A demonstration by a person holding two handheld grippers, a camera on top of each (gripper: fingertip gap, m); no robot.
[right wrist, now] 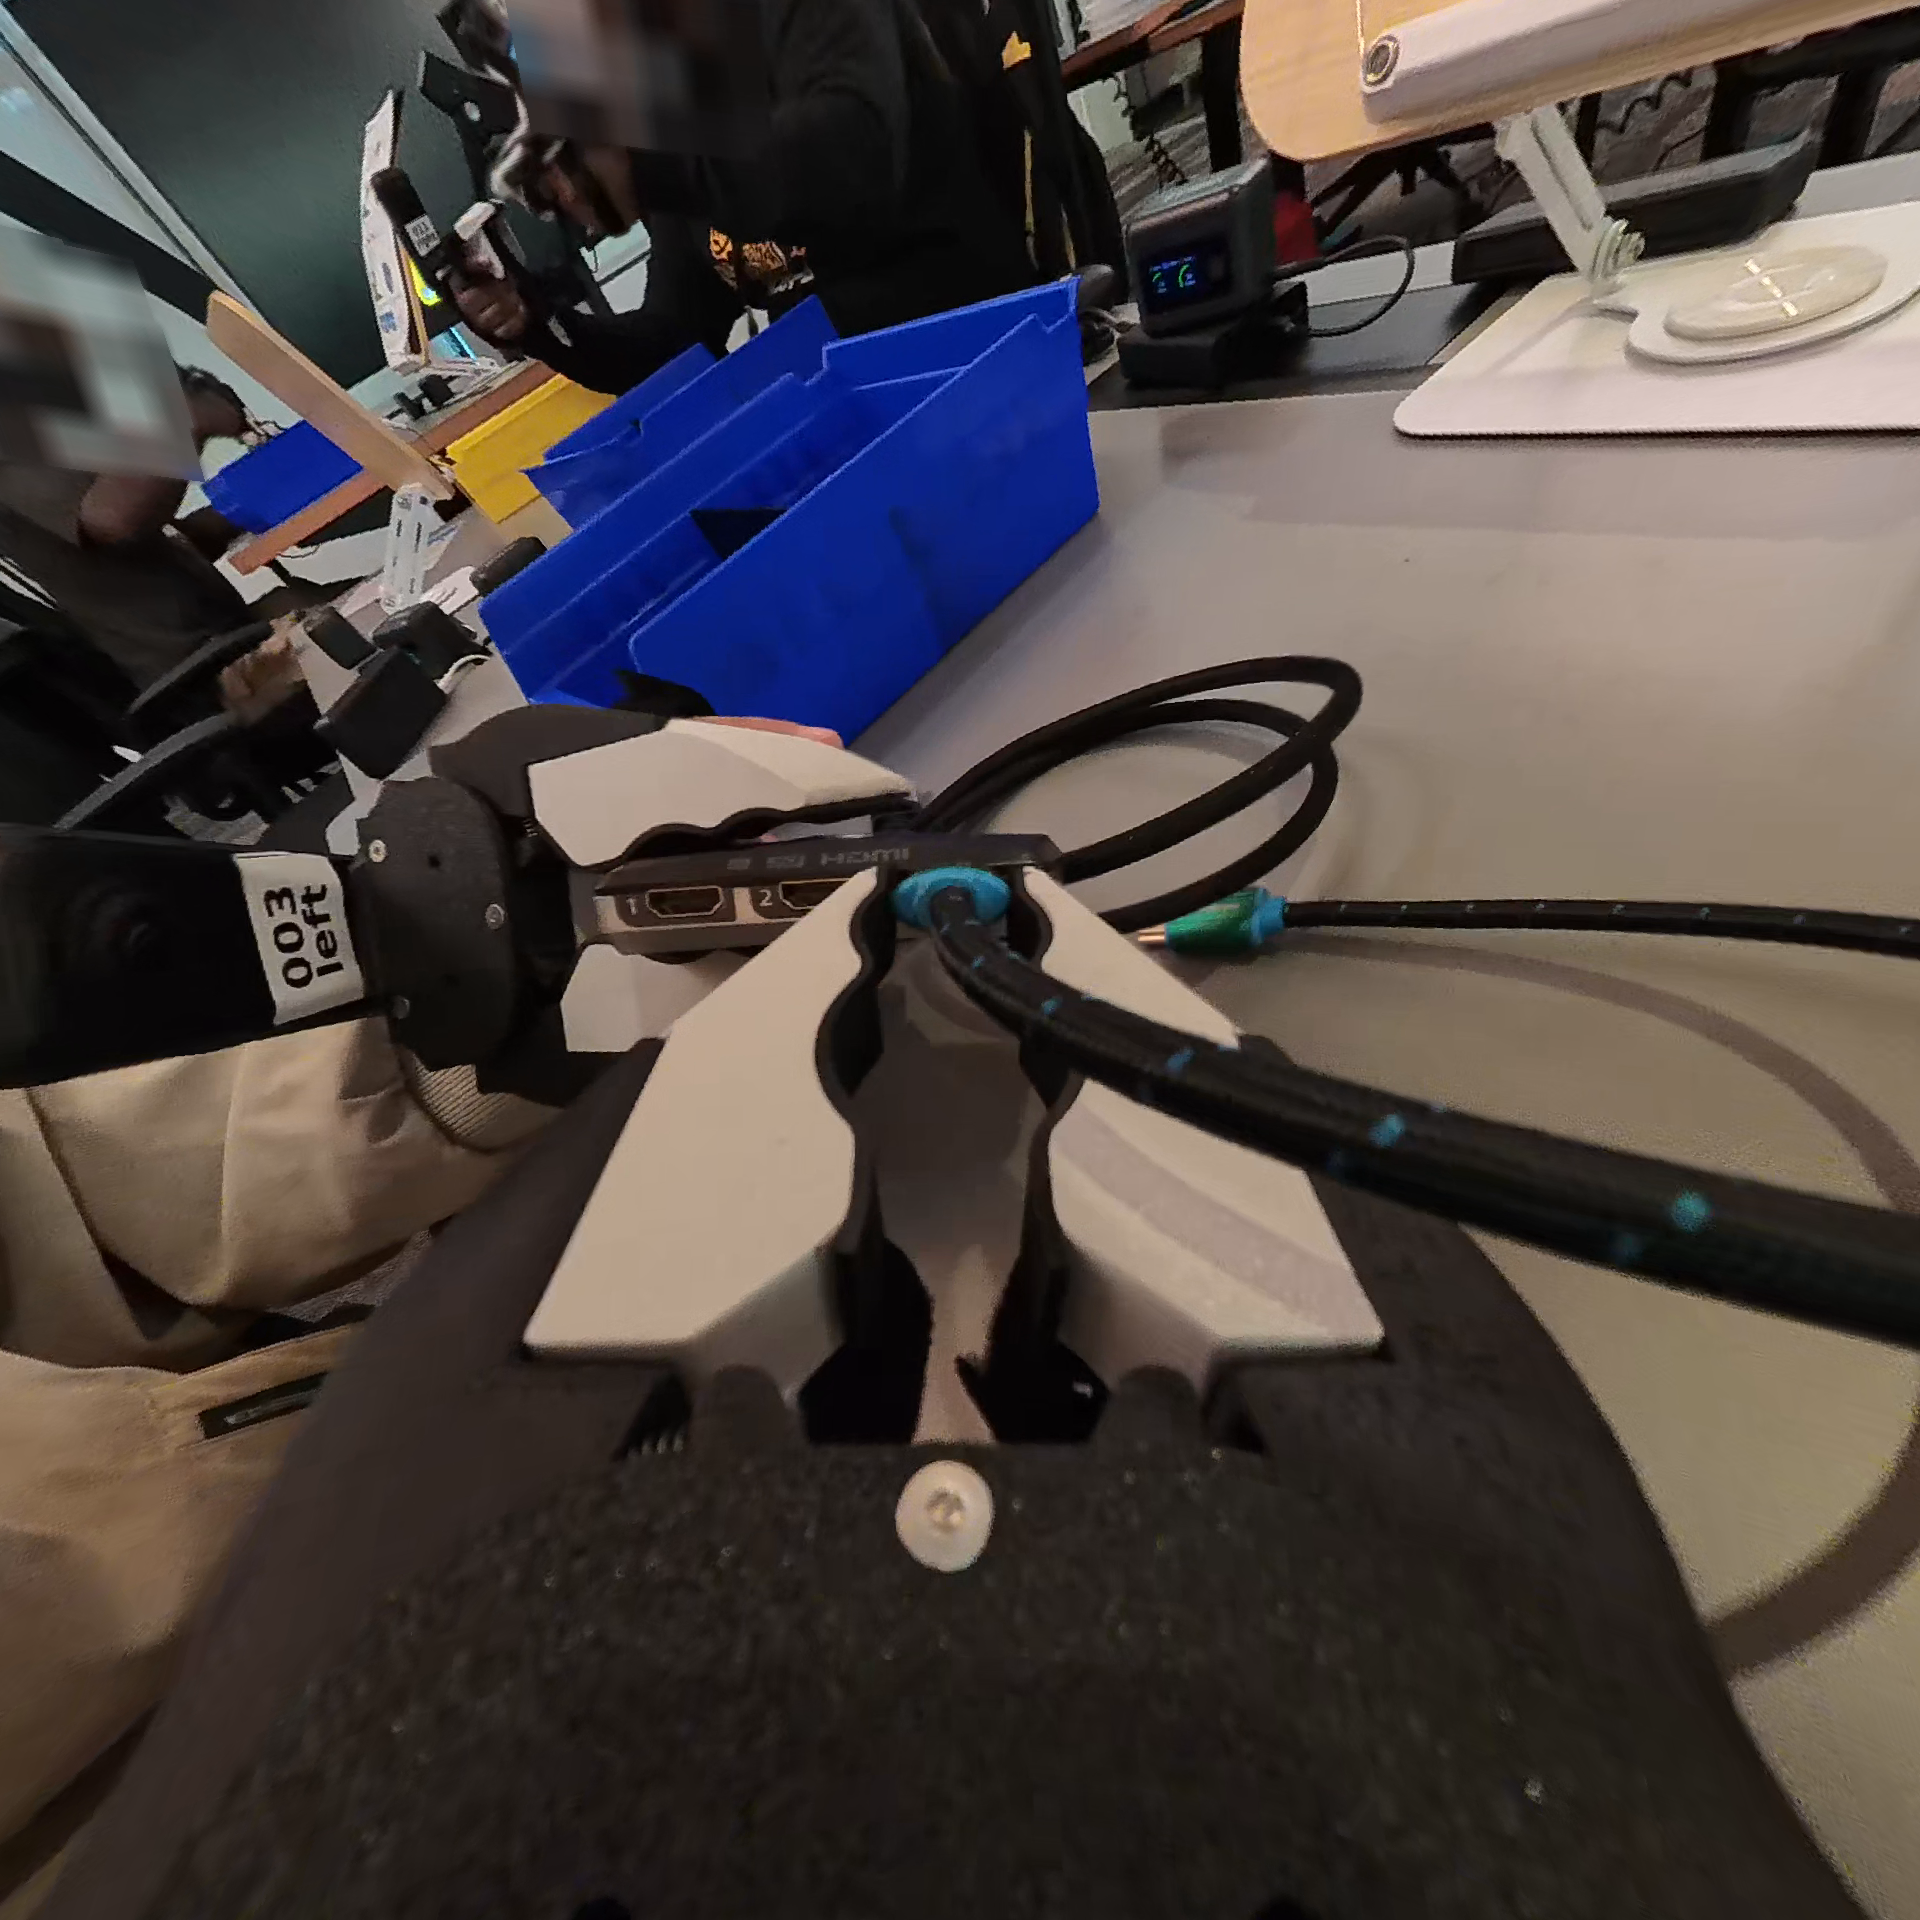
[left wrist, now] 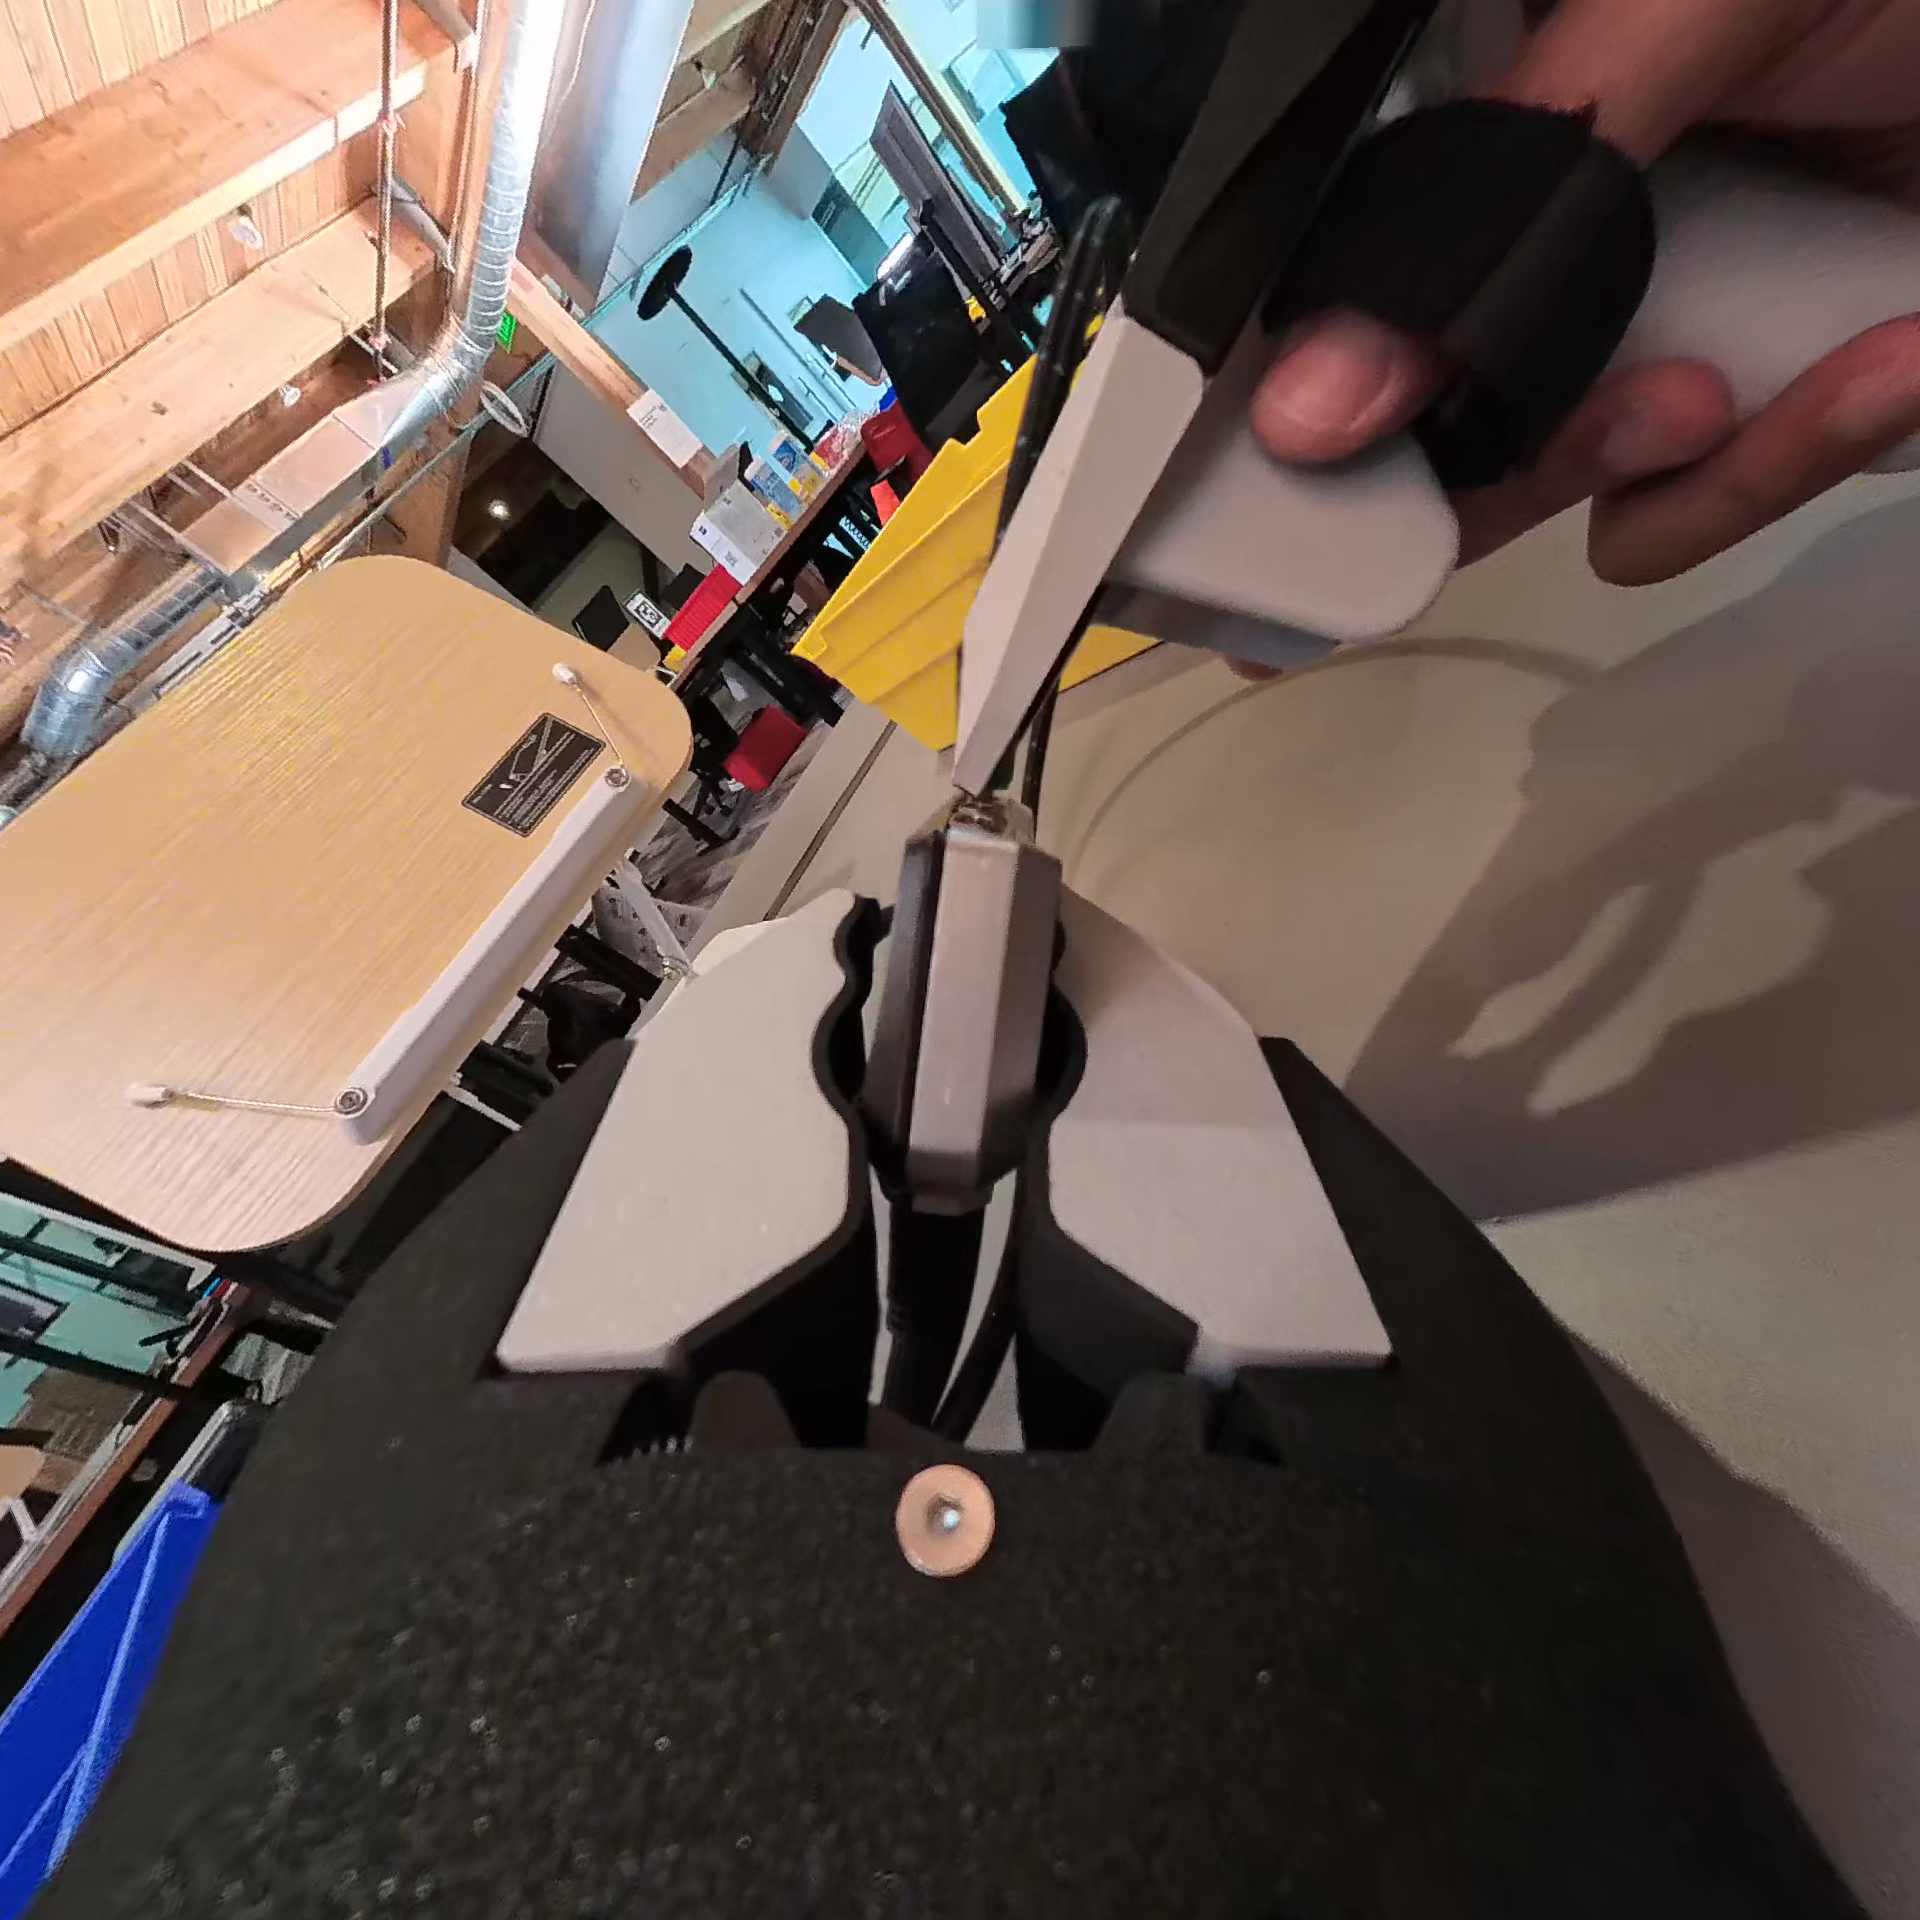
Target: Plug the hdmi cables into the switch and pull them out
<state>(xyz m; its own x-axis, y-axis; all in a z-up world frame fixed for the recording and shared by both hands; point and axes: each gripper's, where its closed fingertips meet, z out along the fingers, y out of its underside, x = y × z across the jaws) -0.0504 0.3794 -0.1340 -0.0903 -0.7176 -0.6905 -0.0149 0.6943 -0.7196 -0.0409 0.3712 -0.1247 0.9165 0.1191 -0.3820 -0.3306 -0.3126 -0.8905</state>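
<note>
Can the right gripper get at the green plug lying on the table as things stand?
Probably not yet: the right gripper is shut on the blue plug at the switch. The green plug lies uncovered just right.

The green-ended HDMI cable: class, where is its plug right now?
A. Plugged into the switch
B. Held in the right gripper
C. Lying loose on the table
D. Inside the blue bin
C: the green-ended plug lies free on the table, beside the switch.

The dark grey HDMI switch is held off the desk; a blue-ended braided cable is seated in it, a green-ended one lies alongside.
</note>
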